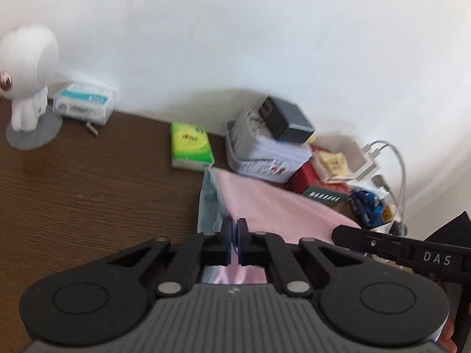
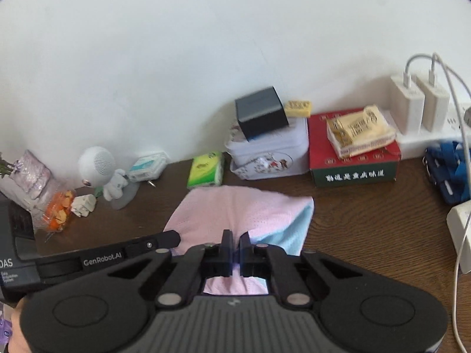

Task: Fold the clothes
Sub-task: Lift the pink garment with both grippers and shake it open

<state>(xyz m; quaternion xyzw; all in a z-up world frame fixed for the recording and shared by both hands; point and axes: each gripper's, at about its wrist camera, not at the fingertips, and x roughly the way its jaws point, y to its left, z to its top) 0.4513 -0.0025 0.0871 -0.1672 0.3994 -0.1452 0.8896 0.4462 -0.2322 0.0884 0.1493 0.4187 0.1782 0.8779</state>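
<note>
A pink mesh cloth with a light blue layer [image 2: 244, 211] lies on the brown wooden table [image 2: 368, 220], folded, its far edge close to the boxes at the wall. It also shows in the left wrist view [image 1: 273, 203], with the blue layer at its left edge. My left gripper [image 1: 234, 226] is shut on the cloth's near edge. My right gripper [image 2: 235, 239] is shut on the near edge too, where pink meets blue. Each gripper shows at the side of the other's view, close together.
Along the wall stand a white fan figure [image 2: 101, 170], a green tissue pack [image 2: 206, 169], a floral tin [image 2: 268, 153] with a dark box [image 2: 260, 111] on it, a red box [image 2: 353, 153], chargers with cables [image 2: 418, 106] and blue straps [image 2: 450, 170].
</note>
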